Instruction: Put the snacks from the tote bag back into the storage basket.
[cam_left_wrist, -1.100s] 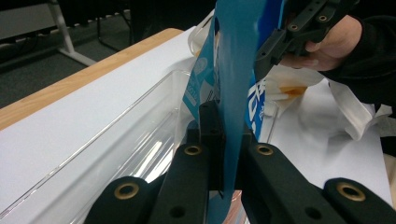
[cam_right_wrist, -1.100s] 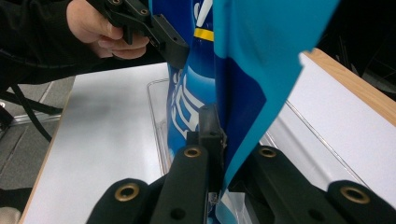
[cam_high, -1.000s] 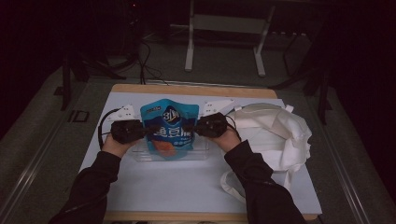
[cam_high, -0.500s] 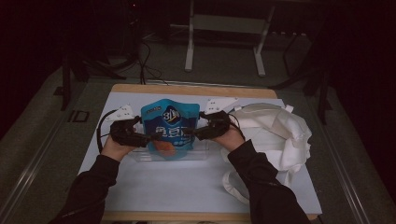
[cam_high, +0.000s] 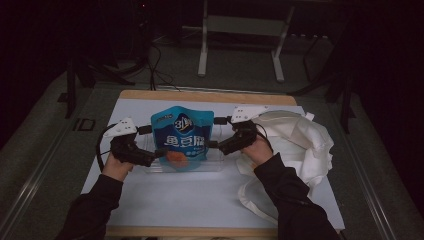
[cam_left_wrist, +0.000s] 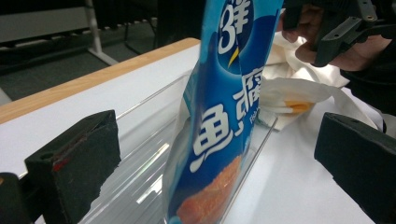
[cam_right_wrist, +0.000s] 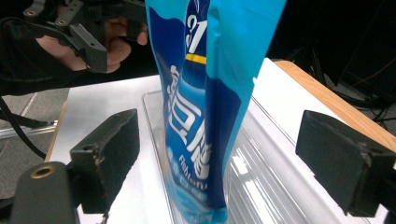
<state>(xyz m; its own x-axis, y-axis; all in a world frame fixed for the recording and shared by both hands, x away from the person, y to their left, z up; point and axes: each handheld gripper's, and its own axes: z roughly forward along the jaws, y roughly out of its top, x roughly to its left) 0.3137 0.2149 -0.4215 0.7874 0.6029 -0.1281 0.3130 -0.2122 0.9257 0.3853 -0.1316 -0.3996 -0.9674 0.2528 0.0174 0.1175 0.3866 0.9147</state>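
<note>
both claws now wider apart, pouch base perhaps tray-hidden

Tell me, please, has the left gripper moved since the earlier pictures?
Yes: the left gripper dropped slightly toward the table's near edge and closer to the blue snack pouch.

The snack pouch stands in the clear tray on the table; the cloth bag lies right of it.
</note>
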